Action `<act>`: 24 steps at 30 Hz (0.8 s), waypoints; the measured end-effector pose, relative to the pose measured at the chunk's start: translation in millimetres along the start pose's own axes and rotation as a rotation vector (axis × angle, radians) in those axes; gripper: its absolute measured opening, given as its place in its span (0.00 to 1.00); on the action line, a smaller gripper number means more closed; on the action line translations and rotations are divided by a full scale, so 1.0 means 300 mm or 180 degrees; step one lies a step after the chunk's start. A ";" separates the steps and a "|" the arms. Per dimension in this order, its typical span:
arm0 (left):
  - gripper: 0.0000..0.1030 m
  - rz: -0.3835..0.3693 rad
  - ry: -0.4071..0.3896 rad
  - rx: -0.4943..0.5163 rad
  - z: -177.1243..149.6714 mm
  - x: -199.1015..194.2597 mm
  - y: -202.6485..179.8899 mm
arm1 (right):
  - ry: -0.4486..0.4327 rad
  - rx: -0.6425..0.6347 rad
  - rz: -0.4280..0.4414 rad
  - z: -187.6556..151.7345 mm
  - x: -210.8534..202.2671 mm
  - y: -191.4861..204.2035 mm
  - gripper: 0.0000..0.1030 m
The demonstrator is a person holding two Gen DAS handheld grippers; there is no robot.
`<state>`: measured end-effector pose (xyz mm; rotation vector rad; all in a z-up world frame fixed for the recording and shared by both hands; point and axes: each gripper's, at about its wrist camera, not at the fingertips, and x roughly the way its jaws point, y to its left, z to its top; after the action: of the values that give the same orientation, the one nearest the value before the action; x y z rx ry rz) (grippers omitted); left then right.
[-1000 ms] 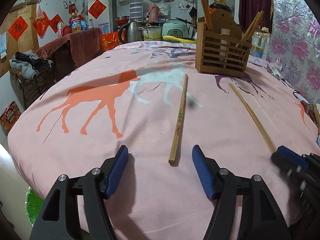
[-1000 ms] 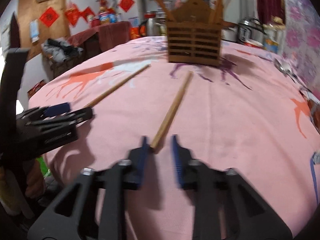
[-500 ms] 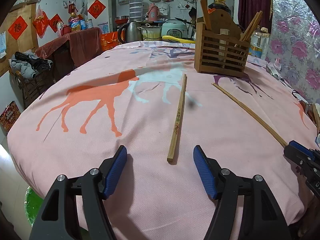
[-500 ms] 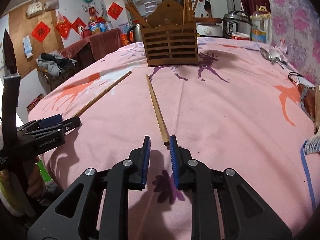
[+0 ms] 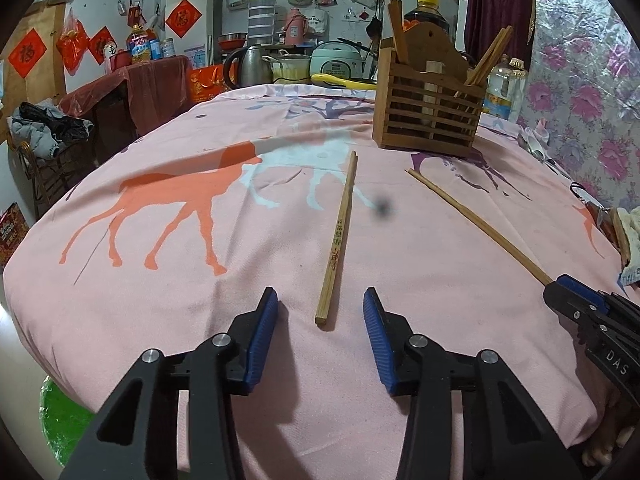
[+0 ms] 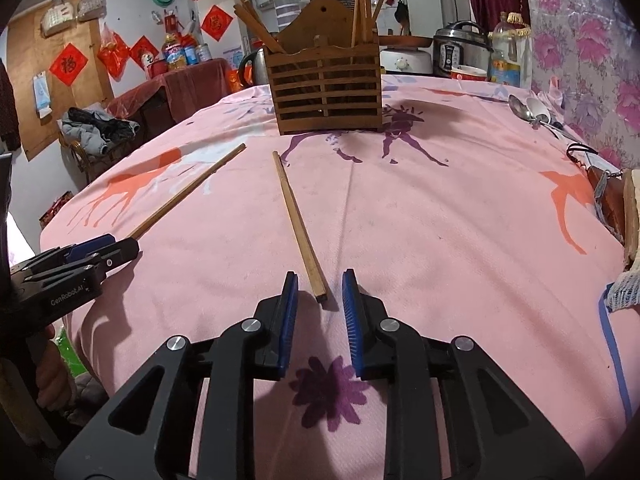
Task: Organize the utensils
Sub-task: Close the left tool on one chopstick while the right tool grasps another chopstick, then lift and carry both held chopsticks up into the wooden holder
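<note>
Two chopsticks lie on the pink tablecloth in front of a slatted wooden holder (image 5: 428, 120) (image 6: 324, 92) that has several chopsticks standing in it. The pale printed chopstick (image 5: 340, 232) (image 6: 188, 192) has its near end between the jaws of my left gripper (image 5: 320, 300) (image 6: 128, 244); the jaws are closing and the pads are clear of it. The darker chopstick (image 5: 476, 224) (image 6: 298, 224) ends between the jaws of my right gripper (image 6: 320, 280) (image 5: 554, 286), which are opening, with small gaps on both sides.
Two metal spoons (image 6: 528, 112) lie near the table's far right edge. A white cloth (image 6: 624, 288) and a brown object rest at the right rim. A kettle, rice cookers and bottles stand behind the holder. A green basin (image 5: 60, 420) sits below the near left edge.
The right jaws went from shut on the darker chopstick's end to slightly apart, and that chopstick's far end swung left. The left jaws narrowed around the pale chopstick.
</note>
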<state>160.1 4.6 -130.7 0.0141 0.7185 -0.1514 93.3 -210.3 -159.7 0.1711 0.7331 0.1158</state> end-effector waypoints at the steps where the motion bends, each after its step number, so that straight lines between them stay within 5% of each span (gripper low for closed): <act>1: 0.42 0.0009 -0.0011 0.0009 0.001 0.002 -0.004 | -0.0009 -0.0020 -0.0029 0.000 0.002 0.004 0.21; 3: 0.22 0.0011 -0.0028 0.0042 0.001 0.004 -0.010 | -0.0028 -0.0025 -0.0018 -0.005 -0.001 0.005 0.09; 5: 0.07 -0.0036 -0.0022 0.0070 0.002 0.003 -0.014 | -0.0047 -0.0006 0.0006 -0.011 -0.009 0.002 0.08; 24: 0.05 -0.0199 -0.0138 0.0089 0.044 -0.107 -0.035 | -0.0466 -0.0105 -0.0022 0.008 -0.147 0.022 0.06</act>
<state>143.5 -2.3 -99.4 0.0152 0.6740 -0.2209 62.1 -211.4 -127.7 0.1441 0.5855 0.1075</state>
